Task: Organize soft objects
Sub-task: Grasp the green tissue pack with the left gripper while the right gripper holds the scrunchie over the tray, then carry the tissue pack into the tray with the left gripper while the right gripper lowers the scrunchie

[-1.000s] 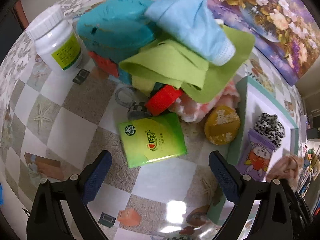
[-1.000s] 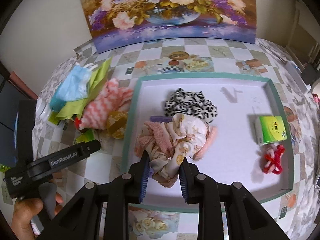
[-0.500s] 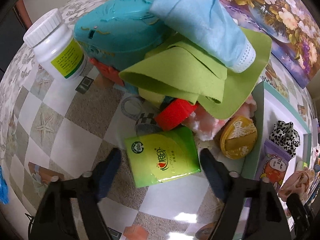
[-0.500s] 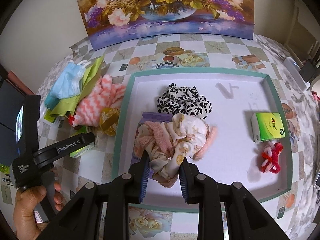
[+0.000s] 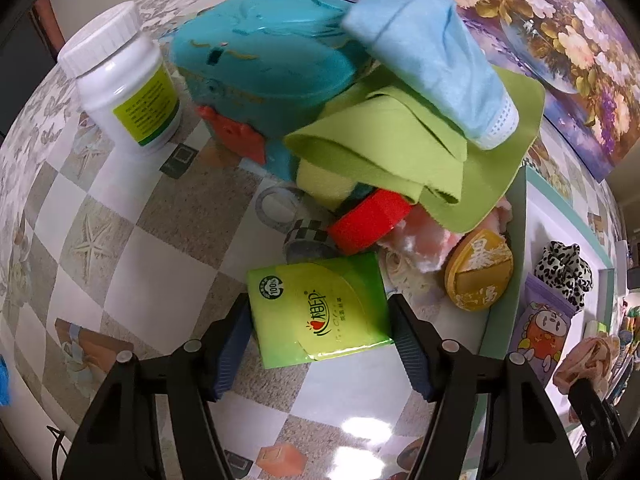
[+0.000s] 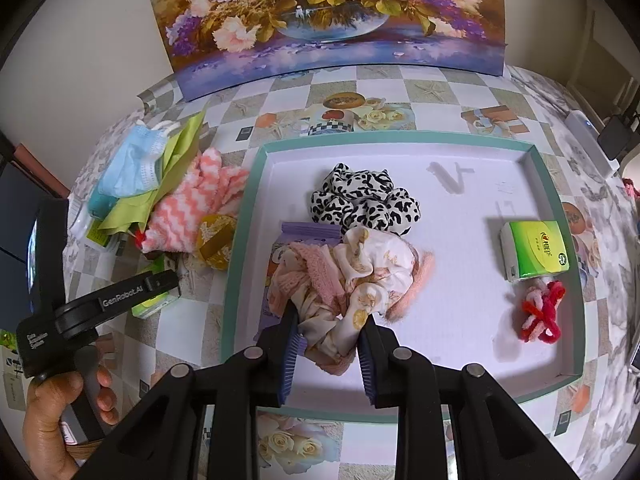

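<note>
Below, the left gripper (image 5: 320, 332) is closing around the green tissue pack (image 5: 318, 314), pads not clearly pressing yet. The right gripper (image 6: 328, 344) pinches a floral scrunchie (image 6: 360, 276), which half hides the purple packet (image 6: 308, 234).

bright, even | glare on tablecloth (image 5: 360, 426) | fisheye edges warped, dark corners

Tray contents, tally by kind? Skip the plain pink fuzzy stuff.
Fabric scrunchies: 2 (black-and-white spotted scrunchie; cream floral scrunchie, held in the right gripper)
Green tissue pack: 1
Purple printed packet: 1
Red-and-pink yarn knot: 1
Total: 5
</note>
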